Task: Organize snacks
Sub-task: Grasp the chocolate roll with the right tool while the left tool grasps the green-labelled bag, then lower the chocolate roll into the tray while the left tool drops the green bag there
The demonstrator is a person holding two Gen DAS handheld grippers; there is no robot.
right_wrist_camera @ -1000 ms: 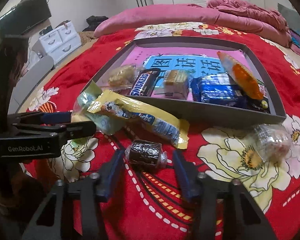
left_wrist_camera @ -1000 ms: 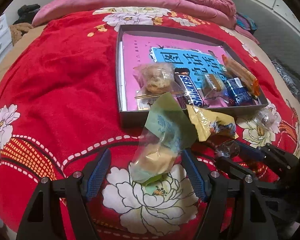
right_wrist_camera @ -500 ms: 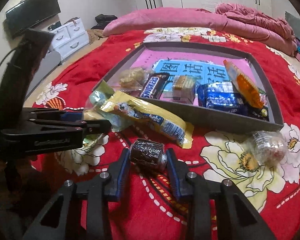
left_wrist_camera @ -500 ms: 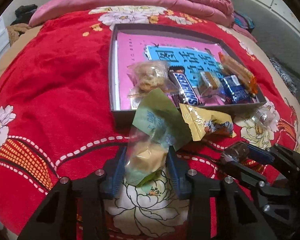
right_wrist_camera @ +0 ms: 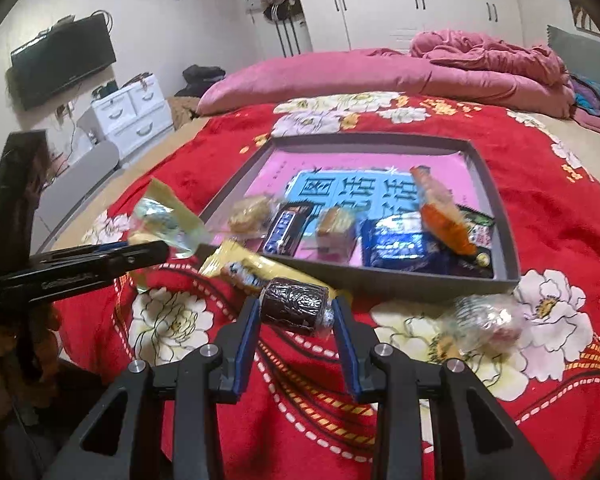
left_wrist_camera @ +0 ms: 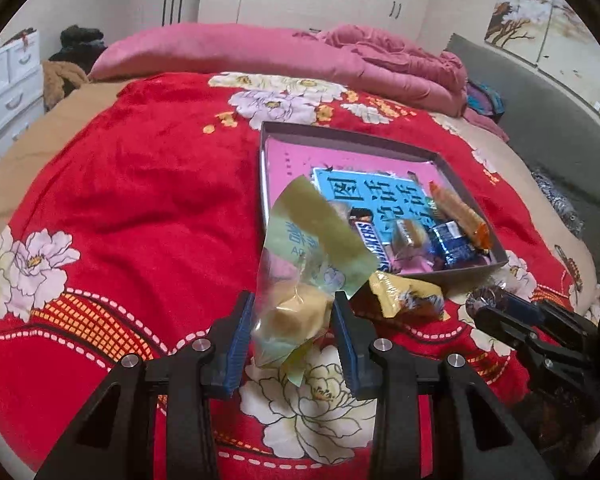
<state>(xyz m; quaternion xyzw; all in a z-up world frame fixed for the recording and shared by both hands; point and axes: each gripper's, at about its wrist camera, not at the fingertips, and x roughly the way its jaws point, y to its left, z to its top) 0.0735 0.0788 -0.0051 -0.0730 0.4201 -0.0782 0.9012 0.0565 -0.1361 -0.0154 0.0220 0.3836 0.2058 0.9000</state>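
Left gripper (left_wrist_camera: 293,322) closing its blue pads on a clear-and-green plastic pastry packet (left_wrist_camera: 300,280), lifted before the grey cardboard tray (left_wrist_camera: 466,270); right gripper (right_wrist_camera: 296,310) pinches a dark foil-wrapped roll (right_wrist_camera: 296,305) before that tray (right_wrist_camera: 420,278); a yellow snack bar (right_wrist_camera: 252,268) lies against its front wall; wrapped snacks inside.

We see the shallow grey cardboard tray (right_wrist_camera: 496,208) lying on the red flowered blanket (left_wrist_camera: 140,184). In the tray sit a Snickers bar (right_wrist_camera: 286,228) and blue foil packet (right_wrist_camera: 400,244). Before the tray lies a long yellow wrapper (right_wrist_camera: 244,266), with a clear crinkled plastic packet (right_wrist_camera: 484,320) to its right.
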